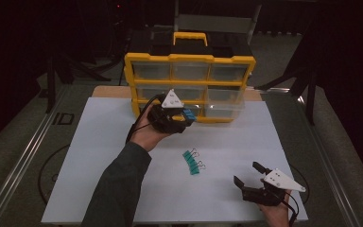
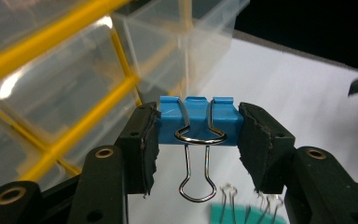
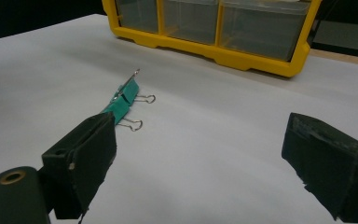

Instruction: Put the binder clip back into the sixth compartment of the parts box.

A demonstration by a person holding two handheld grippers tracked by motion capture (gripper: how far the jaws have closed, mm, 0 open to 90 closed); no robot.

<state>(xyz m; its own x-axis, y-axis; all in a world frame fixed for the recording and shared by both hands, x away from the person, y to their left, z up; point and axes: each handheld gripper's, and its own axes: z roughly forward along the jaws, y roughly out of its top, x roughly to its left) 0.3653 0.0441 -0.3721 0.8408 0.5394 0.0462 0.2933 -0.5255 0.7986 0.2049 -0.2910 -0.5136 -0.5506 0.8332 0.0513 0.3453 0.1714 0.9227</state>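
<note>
writing: "ID" mark showing left of the counter sheet | left hand-held gripper [image 2: 198, 135]: jaws clamping a blue binder clip [image 2: 198, 122] between them, just before the yellow drawer organizer [image 1: 189, 87] | right hand-held gripper [image 3: 200, 158]: gaping wide, holding nothing, teal binder clips [image 3: 121, 102] lying ahead on the counter [image 1: 113, 142]

High view looks down; both gripper views, close, share the yellow drawer cabinet [image 1: 189, 87].

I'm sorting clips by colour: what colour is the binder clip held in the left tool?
Blue, with silver wire handles; the binder clip shows best in the left gripper view.
</note>
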